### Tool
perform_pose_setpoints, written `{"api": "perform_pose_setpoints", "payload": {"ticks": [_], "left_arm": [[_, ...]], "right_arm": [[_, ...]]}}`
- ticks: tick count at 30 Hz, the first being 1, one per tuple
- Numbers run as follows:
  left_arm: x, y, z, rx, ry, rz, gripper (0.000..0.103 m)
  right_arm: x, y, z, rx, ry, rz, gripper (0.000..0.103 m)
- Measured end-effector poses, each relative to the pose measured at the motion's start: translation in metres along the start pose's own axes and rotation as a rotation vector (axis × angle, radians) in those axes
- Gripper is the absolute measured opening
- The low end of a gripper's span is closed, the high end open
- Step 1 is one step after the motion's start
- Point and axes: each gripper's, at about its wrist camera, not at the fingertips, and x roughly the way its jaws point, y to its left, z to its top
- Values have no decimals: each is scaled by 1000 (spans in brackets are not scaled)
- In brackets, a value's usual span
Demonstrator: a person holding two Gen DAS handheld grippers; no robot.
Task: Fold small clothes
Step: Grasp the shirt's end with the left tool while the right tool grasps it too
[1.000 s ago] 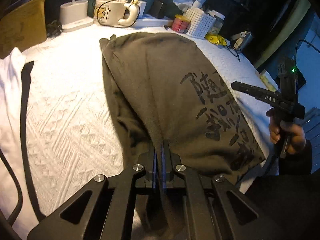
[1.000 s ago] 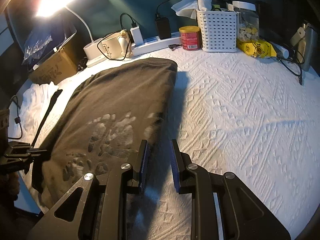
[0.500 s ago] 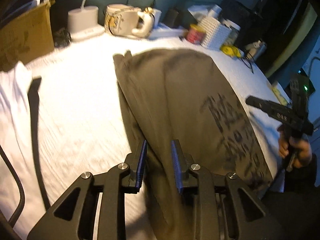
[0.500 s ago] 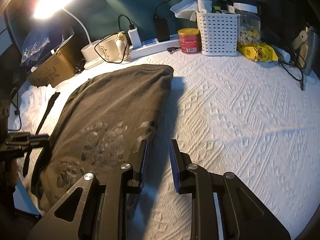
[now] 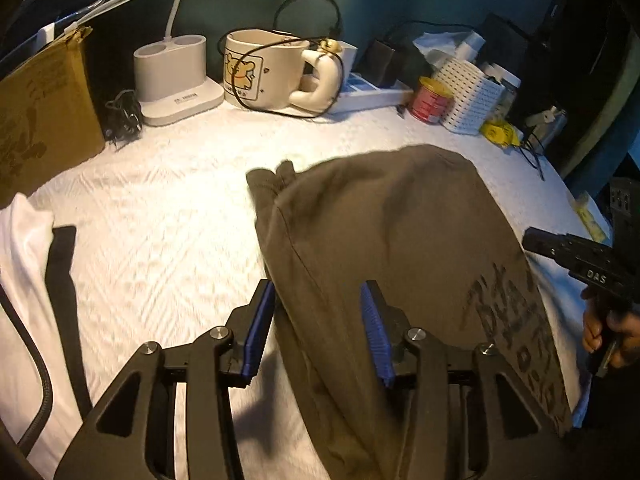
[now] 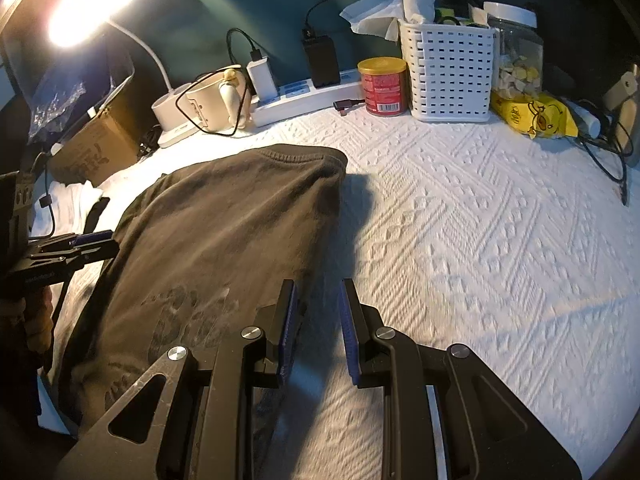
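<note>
A dark olive T-shirt with black print lies folded lengthwise on the white textured cover. My left gripper hovers over the shirt's left folded edge. Its jaws are opening, and the cloth lies loose below and between the blue pads without being pressed. My right gripper stands open at the T-shirt's right edge, with only the cover between its fingers. Each gripper shows in the other's view: the right gripper held by a hand, and the left gripper at the far left.
Along the back stand a lamp base, a mug, a power strip, a red can, a white basket, a jar and a yellow packet. A cardboard box and a white garment lie left.
My left gripper, shut on the shirt's edge a second ago, has opened and let the cloth go while sliding sideways. The right gripper has shifted a little along the shirt's edge, still open.
</note>
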Motion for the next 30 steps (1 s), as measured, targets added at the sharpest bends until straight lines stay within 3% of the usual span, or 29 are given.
{"api": "perform_pose_setpoints", "payload": {"ticks": [3, 5, 7, 8, 19, 22, 26, 30], "left_arm": [[9, 5, 7, -31, -15, -9, 46], [16, 9, 10, -42, -22, -10, 53], [22, 12, 14, -47, -28, -9, 59], [25, 14, 15, -52, -30, -5, 62], [42, 5, 26, 26, -61, 42, 67], [47, -2, 27, 54, -51, 11, 67], [50, -13, 26, 101, -70, 0, 57], [51, -22, 25, 147, -64, -24, 37]], "right_arm": [[7, -3, 7, 5, 3, -6, 24], [10, -5, 12, 11, -6, -11, 30], [12, -10, 17, 29, -25, 6, 70], [14, -12, 19, 39, -33, 17, 73], [44, -11, 38, 17, -8, 28, 73], [54, -5, 41, 4, 6, 60, 73], [61, 12, 43, -78, 0, 107, 73], [66, 27, 42, -139, -15, 94, 73]]}}
